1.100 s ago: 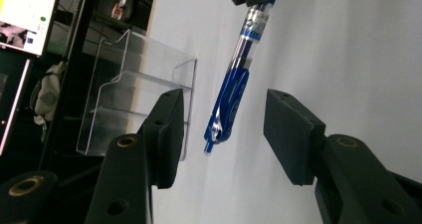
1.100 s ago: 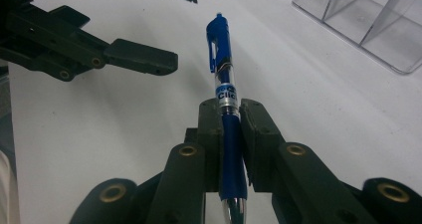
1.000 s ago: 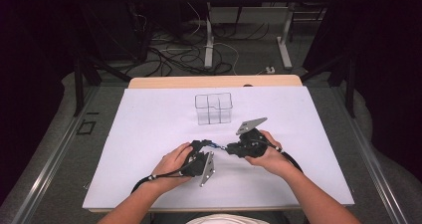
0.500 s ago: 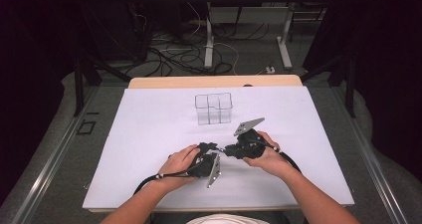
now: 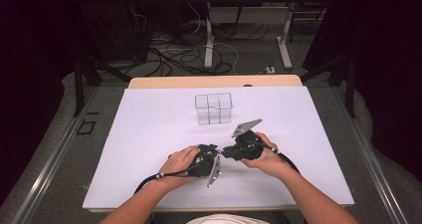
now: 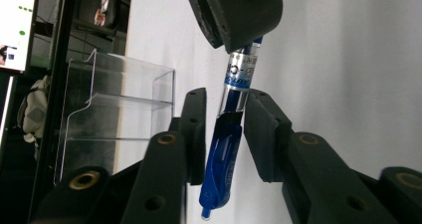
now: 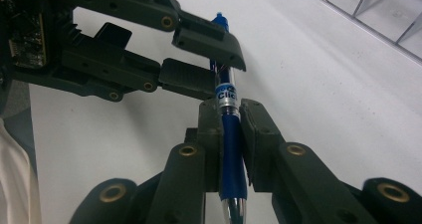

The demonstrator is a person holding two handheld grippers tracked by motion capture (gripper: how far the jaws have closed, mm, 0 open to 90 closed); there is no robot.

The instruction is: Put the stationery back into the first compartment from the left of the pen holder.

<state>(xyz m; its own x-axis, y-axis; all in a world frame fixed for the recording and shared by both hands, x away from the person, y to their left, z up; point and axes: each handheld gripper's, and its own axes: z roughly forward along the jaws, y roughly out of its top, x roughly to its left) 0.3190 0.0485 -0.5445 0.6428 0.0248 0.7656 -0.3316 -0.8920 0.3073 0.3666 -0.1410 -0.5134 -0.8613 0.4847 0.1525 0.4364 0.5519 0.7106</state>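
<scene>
Since the earlier high view, little has been shifted: both hands are kept at about 6 o'clock on the white table (image 5: pixel 149 134), and the jaws of the left gripper (image 5: pixel 215 154) have just been closing, with the blue pen (image 7: pixel 225 129) between them.

The pen is held off the table between the two grippers. By the right gripper (image 7: pixel 230 124) its grip section is clamped firmly, jaws pressed on both sides. In the left gripper view, the clip end of the pen (image 6: pixel 226 149) is seen between the left gripper (image 6: pixel 224 134) jaws; one pad seems to be touched, while at the other a small gap is seen, so this grasp is judged as not yet complete.

A handover from right to left is judged to be in progress. Next, the left jaws should be closed fully on the barrel, and only then the right jaws should be opened. The clear organizer (image 5: pixel 214 108) stands at 12 o'clock from the hands, well apart, and is probably the destination.
</scene>
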